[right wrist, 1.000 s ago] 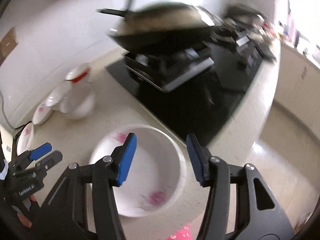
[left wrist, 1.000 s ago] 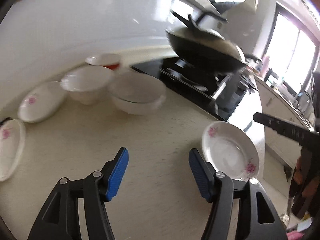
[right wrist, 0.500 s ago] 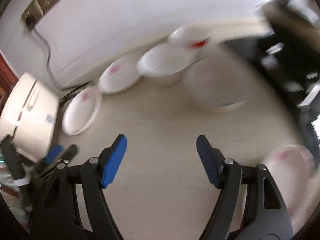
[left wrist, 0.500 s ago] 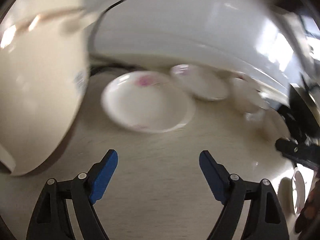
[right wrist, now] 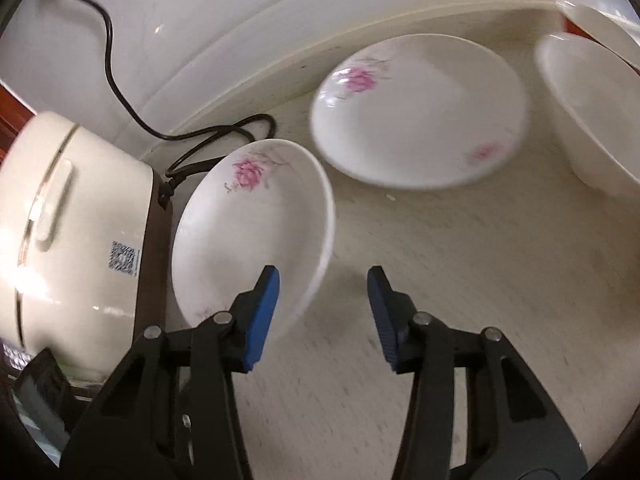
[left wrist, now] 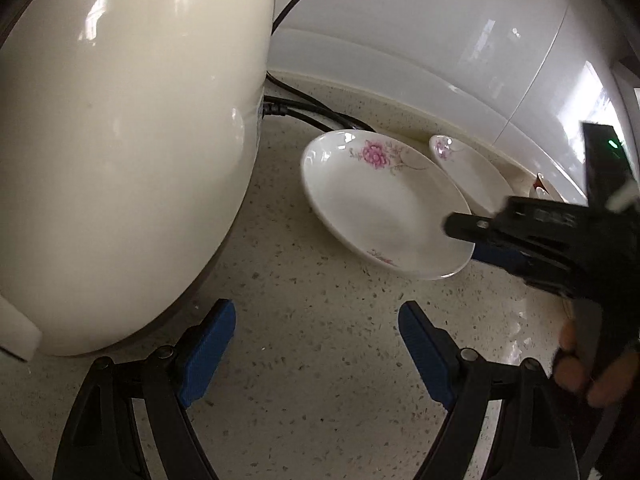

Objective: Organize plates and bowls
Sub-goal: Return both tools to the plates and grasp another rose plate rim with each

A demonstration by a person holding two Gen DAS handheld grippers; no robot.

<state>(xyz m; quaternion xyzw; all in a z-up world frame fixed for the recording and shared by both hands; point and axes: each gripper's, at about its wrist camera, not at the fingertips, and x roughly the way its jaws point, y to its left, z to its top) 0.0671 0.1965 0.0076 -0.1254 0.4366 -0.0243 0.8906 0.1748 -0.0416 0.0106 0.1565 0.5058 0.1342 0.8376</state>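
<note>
Through my left wrist camera, my left gripper (left wrist: 316, 344) hangs over the speckled counter (left wrist: 320, 360) with its blue pads wide apart and nothing between them. The cream rice cooker (left wrist: 120, 140) fills the left side, close by my left pad. Ahead lies the near plate (left wrist: 380, 204), white with a pink flower, flat on the counter beside the cooker's black cord (left wrist: 312, 114). A second plate (left wrist: 468, 168) sits just behind it, toward the wall. My right gripper (left wrist: 476, 240) comes in from the right: one finger is over the plate's rim and the blue-padded one under it, so the rim sits between them, though I cannot tell from here whether they are touching it.

Through my right wrist camera, my right gripper (right wrist: 324, 312) is spread apart, and the near plate (right wrist: 252, 224) reaches to the left pad; the other pad is off over bare counter (right wrist: 460, 240). So I judge the grip is not closed yet. The second plate (right wrist: 420, 112) lies beyond, a white bowl (right wrist: 592, 120) to its right, and another dish is just visible at the top right corner. The rice cooker (right wrist: 68, 240) stands right beside the near plate.

The plate looks like glazed china: stiff, breakable and slick, fairly light. I would take it at the rim, well onto the lip, and squeeze firmly but gently, since a shallow bite on glaze could slip. It should lift level and keep clear of the cooker and the cord
</note>
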